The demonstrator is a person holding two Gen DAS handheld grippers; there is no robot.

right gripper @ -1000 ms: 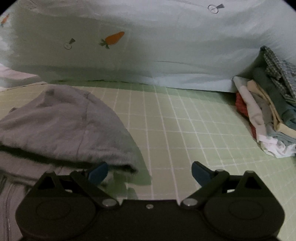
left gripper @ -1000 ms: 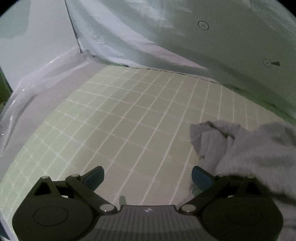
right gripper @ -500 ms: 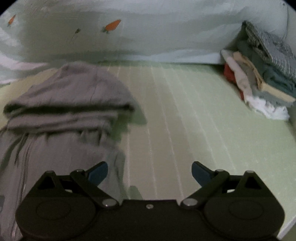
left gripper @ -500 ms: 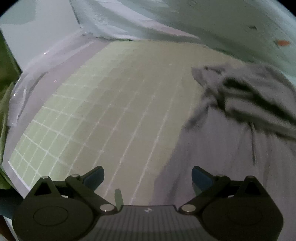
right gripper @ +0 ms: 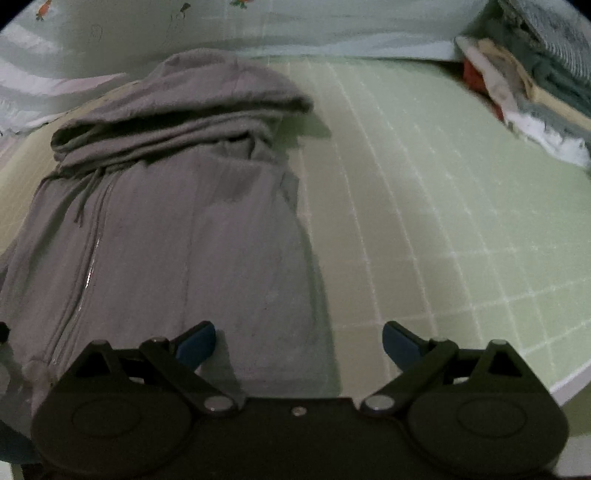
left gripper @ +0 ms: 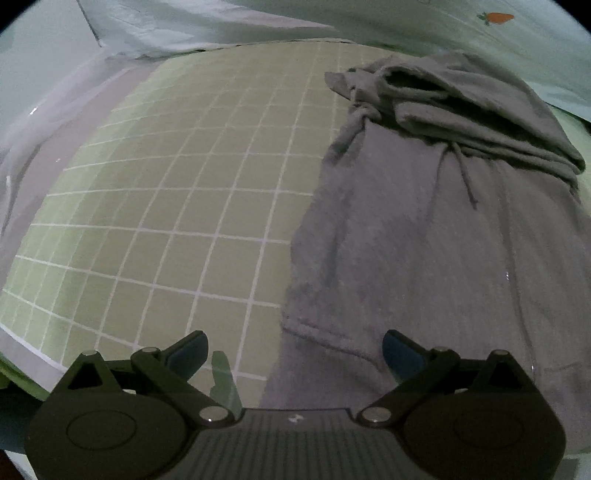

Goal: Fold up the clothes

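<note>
A grey zip hoodie [left gripper: 436, 236] lies flat on the green grid mat [left gripper: 177, 206], its sleeves tucked in and its hood bunched at the far end. The right wrist view shows the same hoodie [right gripper: 177, 236] with its zipper and drawstring on the left side. My left gripper [left gripper: 293, 350] is open over the hoodie's near left edge, holding nothing. My right gripper [right gripper: 298, 341] is open over the hoodie's near right edge, with nothing between its fingers.
A stack of folded clothes [right gripper: 532, 85] sits at the far right of the mat [right gripper: 443, 206]. A pale sheet with carrot prints [left gripper: 495, 18] hangs behind the mat. The mat's near right edge [right gripper: 569, 380] is close to the right gripper.
Both grippers have pulled back from the hood end toward the hoodie's near hem, so the whole body of the hoodie now shows. Both have stayed open.
</note>
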